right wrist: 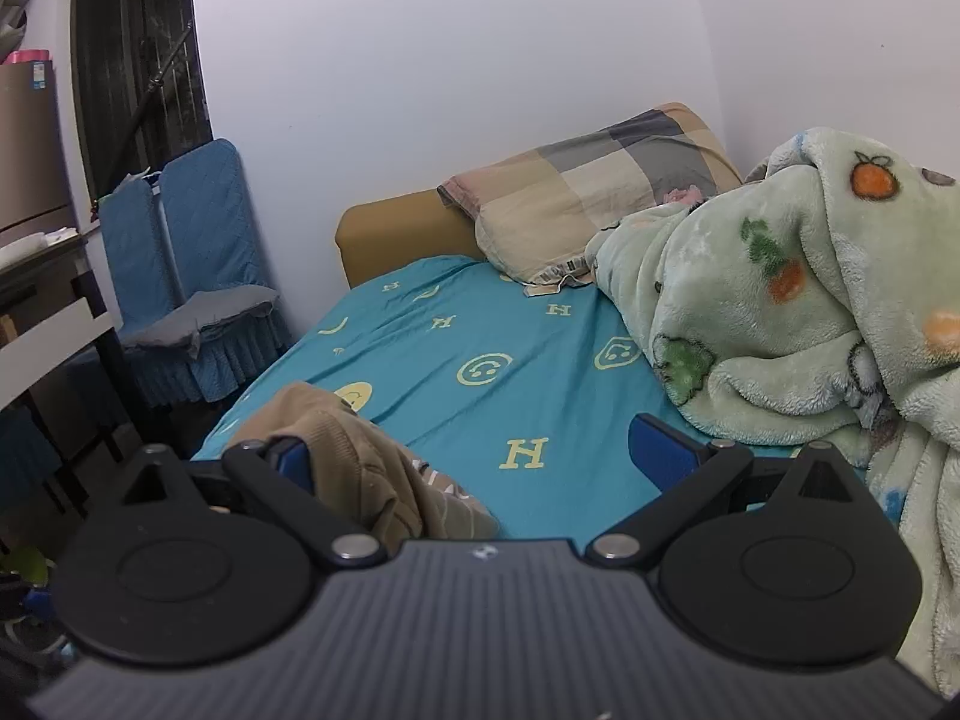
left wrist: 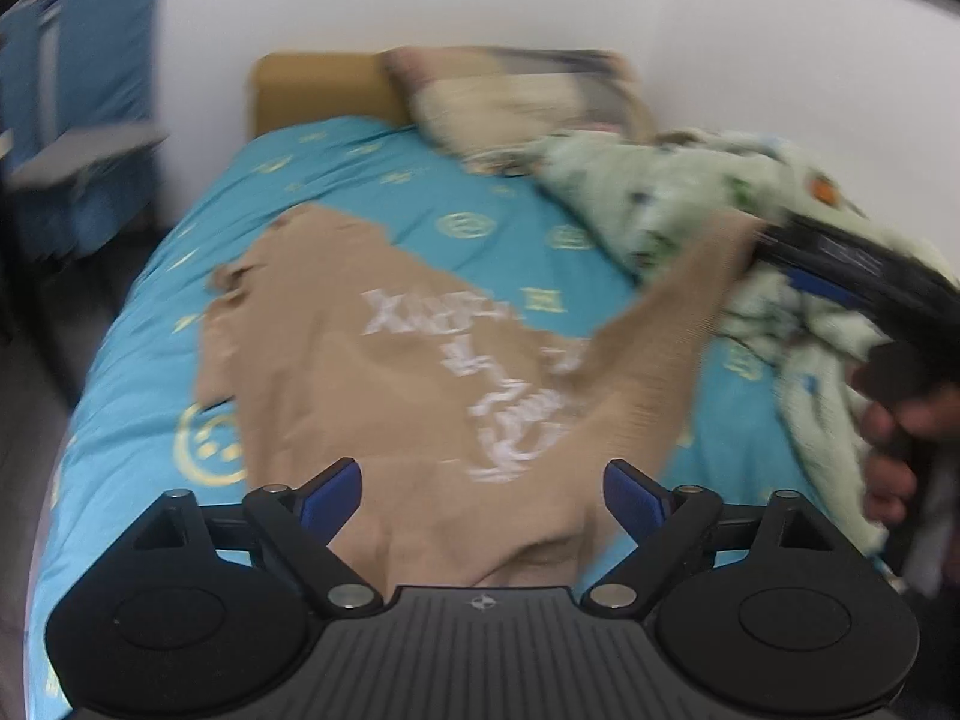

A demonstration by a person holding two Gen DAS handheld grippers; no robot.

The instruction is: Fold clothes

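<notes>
Blue quilted chair covers (right wrist: 174, 240) sit way off to the left of the bed with the turquoise smiley-print sheet (right wrist: 480, 324), near the dark window. Moving onto the bed itself: a tan knit sweater with white lettering (left wrist: 384, 372) is spread across the middle of that sheet, kinda rumpled on its left edge. The left gripper (left wrist: 483, 495) hovers over the sweater's near end with its blue-padded fingers (left wrist: 333, 501) spread wide, nothing in them. One sleeve stretches up and away to the right, toward the right gripper (left wrist: 774, 252), though that view is blurry so the contact point is hard to read. From the right wrist camera, the right gripper (right wrist: 474, 462) is spread wide too, with a bunch of the tan knit draped against its left finger (right wrist: 294, 456), not pinched between both. Further right, at the head of the bed, a beige-and-grey checked pillow (right wrist: 600, 192) leans on the mustard headboard (right wrist: 396, 228), and a fluffy pale-green fruit-print blanket (right wrist: 792, 300) is heaped along the bed's right side.
</notes>
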